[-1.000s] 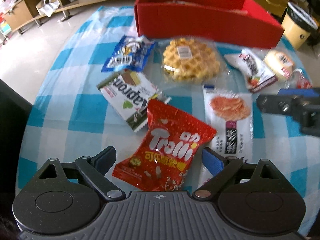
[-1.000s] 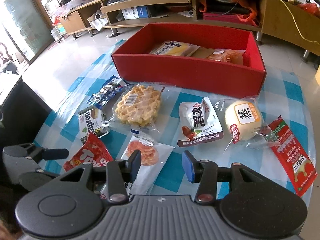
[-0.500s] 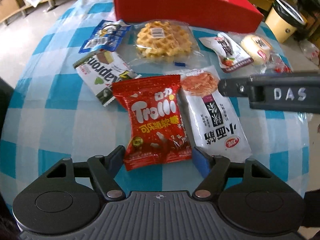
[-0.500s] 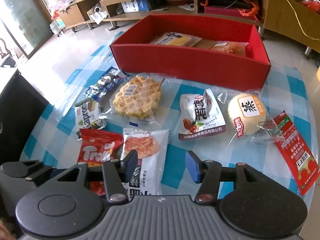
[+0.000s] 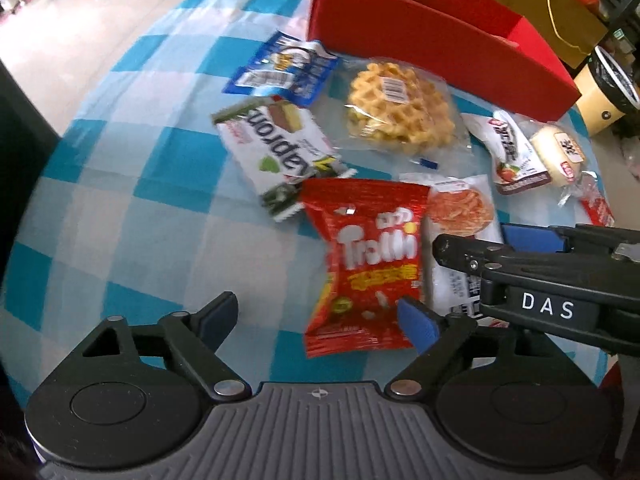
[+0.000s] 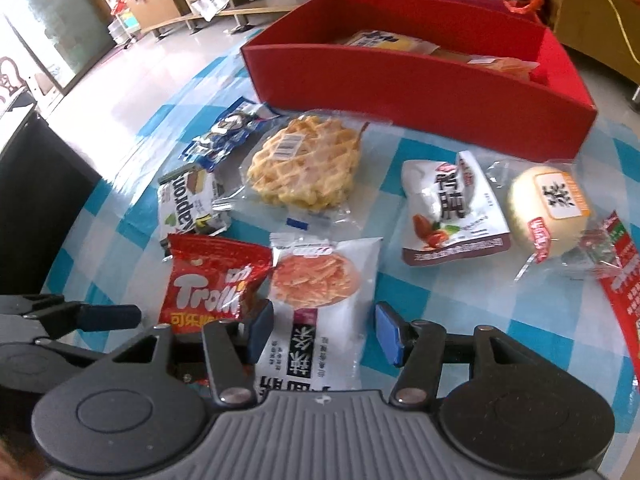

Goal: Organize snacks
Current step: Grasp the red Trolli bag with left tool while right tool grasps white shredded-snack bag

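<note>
The red Trolli bag (image 5: 372, 268) (image 6: 208, 280) lies flat on the checked cloth. My left gripper (image 5: 316, 322) (image 6: 80, 312) hangs over it with its jaws opening; the bag's lower right corner sits by the right finger and no pad presses on it. Beside the bag on the right lies a white noodle-snack packet (image 6: 320, 312) (image 5: 460, 216). My right gripper (image 6: 325, 334) (image 5: 476, 240) straddles its near half, jaws opening, pads clear of it. The red box (image 6: 420, 88) (image 5: 440, 36) at the far edge holds a few snacks.
Between the grippers and the box lie a wrapped waffle (image 6: 304, 164), a white-green wafer packet (image 5: 276, 148), a blue packet (image 5: 284, 70), a white date packet (image 6: 452, 208), a round bun (image 6: 548, 208) and a red sachet (image 6: 624, 276). The two grippers are close together.
My left gripper narrowed around the Trolli bag, then widened and slid left off it. My right gripper sank over the white packet and spread its jaws.
</note>
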The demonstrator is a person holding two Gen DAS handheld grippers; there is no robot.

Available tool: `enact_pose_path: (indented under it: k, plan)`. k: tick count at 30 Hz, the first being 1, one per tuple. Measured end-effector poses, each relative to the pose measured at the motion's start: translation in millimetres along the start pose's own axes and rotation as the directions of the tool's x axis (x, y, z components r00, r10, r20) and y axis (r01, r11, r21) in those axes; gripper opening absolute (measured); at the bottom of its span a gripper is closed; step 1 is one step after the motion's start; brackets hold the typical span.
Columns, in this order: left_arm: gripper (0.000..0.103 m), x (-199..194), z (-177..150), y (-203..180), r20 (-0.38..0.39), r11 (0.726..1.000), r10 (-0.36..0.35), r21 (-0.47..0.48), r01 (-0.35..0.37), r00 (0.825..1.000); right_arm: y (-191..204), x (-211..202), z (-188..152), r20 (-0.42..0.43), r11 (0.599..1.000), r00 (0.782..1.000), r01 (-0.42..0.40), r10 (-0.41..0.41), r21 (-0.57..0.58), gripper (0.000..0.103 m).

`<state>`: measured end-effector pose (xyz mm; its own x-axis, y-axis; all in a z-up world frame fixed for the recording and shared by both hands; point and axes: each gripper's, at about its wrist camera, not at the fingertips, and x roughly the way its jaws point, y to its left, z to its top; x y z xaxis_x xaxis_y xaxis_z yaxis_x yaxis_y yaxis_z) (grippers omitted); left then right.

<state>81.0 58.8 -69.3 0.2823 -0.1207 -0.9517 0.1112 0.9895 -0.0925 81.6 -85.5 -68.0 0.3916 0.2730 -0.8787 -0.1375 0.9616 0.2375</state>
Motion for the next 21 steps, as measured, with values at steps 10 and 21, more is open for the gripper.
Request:
enact_pose_path:
  k: [10,21]
  plan:
    - [0.096,2.3,-5.4,0.9,-0.008,0.997,0.058,0.042,-0.058,0.998,7.2,4.7,-5.5,-0.002,0.991,0.998,0.056,-0.057,-0.120,0.050]
    - [0.098,12.7,10.2,-21.3,0.013,0.998,0.036,0.041,-0.037,0.999,-38.9,-16.0,-23.2,0.015,0.991,0.992,0.128,-0.127,-0.044,0.044]
